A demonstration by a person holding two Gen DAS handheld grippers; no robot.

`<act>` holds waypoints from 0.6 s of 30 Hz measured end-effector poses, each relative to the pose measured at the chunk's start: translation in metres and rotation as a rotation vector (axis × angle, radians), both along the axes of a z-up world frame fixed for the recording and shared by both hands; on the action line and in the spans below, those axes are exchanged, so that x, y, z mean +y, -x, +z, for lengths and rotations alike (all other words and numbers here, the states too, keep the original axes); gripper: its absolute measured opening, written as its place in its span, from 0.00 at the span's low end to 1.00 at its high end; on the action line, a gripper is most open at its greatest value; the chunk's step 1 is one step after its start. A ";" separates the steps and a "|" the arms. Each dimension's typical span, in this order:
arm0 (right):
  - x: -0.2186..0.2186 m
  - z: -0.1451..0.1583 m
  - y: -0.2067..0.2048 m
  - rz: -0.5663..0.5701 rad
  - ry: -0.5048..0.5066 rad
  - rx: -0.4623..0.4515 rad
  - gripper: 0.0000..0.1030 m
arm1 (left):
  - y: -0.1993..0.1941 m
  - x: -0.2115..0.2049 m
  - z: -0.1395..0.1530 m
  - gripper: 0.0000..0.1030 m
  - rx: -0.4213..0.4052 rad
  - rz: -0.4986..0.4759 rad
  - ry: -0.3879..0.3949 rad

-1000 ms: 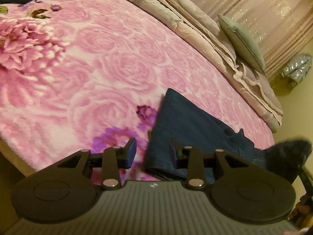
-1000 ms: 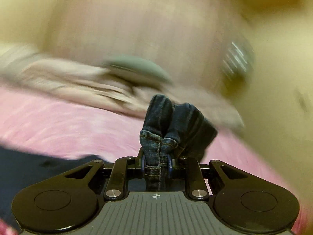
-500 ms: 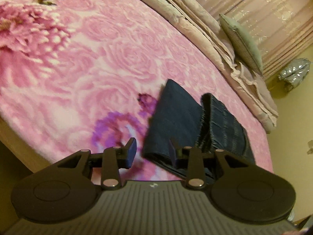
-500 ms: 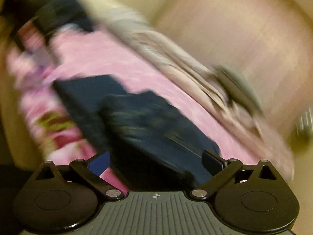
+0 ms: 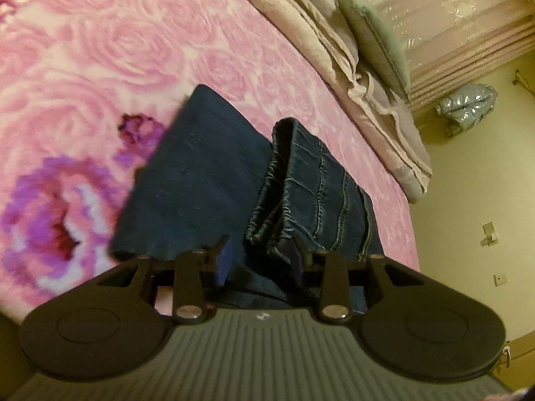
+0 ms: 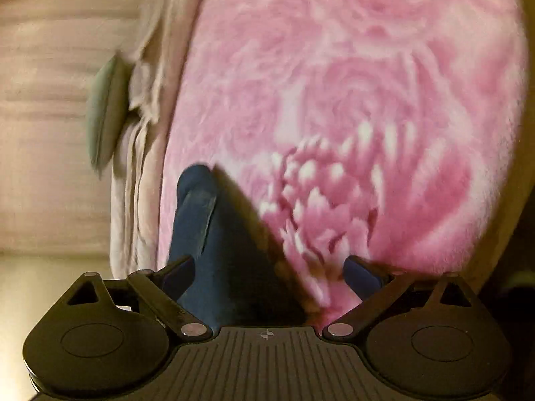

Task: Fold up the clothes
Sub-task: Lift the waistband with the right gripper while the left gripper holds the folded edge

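Left gripper [image 5: 257, 260]: jaws part-open, hovering over folded jeans [image 5: 214, 180], gripping nothing.
Right gripper [image 6: 267, 274]: jaws wide, empty.
Ahead: pink blanket [image 5: 100, 50] clear.
Far edge: beige bedding [image 5: 367, 100], green cushion [image 5: 374, 33].

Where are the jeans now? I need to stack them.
In the left wrist view, the jeans lie folded on the pink blanket, just ahead of the left gripper.

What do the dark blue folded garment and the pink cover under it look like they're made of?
The garment looks like denim: dark indigo, matte, with paler contrast topstitching and faded, puckered seams along the folded-over part. The pink cover looks like plush fleece, soft and fuzzy, with a printed rose pattern; its exact fibre can't be told.
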State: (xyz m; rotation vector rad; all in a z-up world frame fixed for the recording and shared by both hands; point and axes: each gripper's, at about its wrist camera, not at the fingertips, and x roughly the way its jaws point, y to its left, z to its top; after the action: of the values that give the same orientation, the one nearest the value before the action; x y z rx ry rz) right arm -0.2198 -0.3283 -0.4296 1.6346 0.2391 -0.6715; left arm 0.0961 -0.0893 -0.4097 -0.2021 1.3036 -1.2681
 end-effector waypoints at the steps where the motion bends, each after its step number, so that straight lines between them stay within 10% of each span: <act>1: -0.005 0.001 -0.001 -0.003 -0.007 0.000 0.90 | 0.000 -0.003 -0.001 0.31 0.004 -0.004 -0.002; 8: -0.013 0.011 -0.036 0.133 0.168 0.070 0.78 | -0.002 -0.007 -0.007 0.31 0.045 0.009 -0.016; 18: 0.153 0.084 -0.126 0.972 1.511 0.512 0.78 | -0.013 0.040 0.010 0.31 -0.022 0.080 -0.027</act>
State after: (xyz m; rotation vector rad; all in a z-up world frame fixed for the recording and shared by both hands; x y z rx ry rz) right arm -0.0936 -0.1754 -0.3455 -0.1888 0.6296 -0.2786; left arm 0.1087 -0.0489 -0.3993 -0.2187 1.2811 -1.1812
